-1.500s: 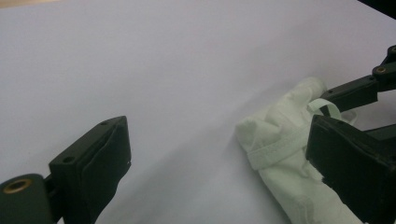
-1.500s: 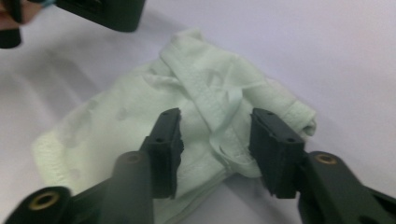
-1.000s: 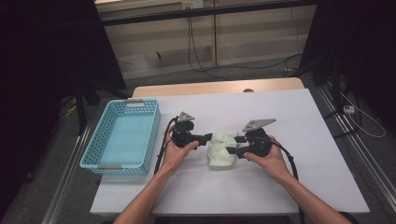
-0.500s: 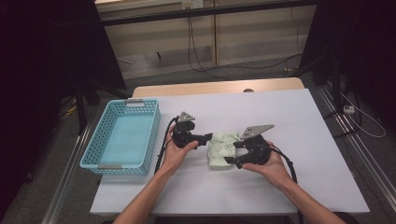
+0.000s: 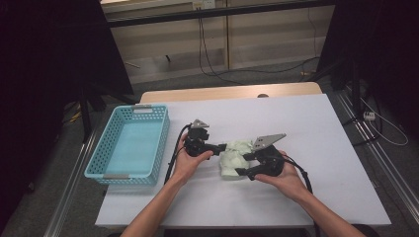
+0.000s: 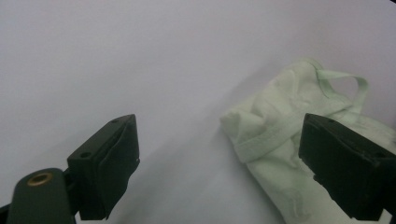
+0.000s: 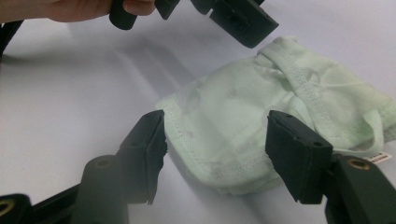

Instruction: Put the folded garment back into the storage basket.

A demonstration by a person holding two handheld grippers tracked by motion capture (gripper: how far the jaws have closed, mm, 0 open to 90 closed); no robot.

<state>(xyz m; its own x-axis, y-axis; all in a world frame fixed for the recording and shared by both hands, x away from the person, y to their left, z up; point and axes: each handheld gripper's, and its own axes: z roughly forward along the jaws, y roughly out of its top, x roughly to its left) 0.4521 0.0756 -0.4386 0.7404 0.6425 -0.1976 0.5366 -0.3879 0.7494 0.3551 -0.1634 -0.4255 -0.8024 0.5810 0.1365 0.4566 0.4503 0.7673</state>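
Note:
A crumpled pale green garment [image 5: 234, 159] lies in the middle of the white table [image 5: 316, 128]. My left gripper [image 5: 222, 147] is open at the garment's left upper edge; in the left gripper view the cloth [image 6: 299, 140] sits by the right jaw and nothing is between the jaws. My right gripper [image 5: 240, 171] is open at the garment's lower right corner. In the right gripper view its jaws straddle the stitched hem of the garment [image 7: 224, 126] without pinching it, and the left gripper [image 7: 233, 14] shows at the top.
A light blue plastic basket [image 5: 129, 143] stands empty at the left of the table. A person's hands [image 5: 190, 160] hold both grippers, with cables trailing back. Dark floor, rails and cables surround the table.
My right gripper has dropped lower and swung toward the garment's near corner. The left gripper has stayed at the garment's left edge.

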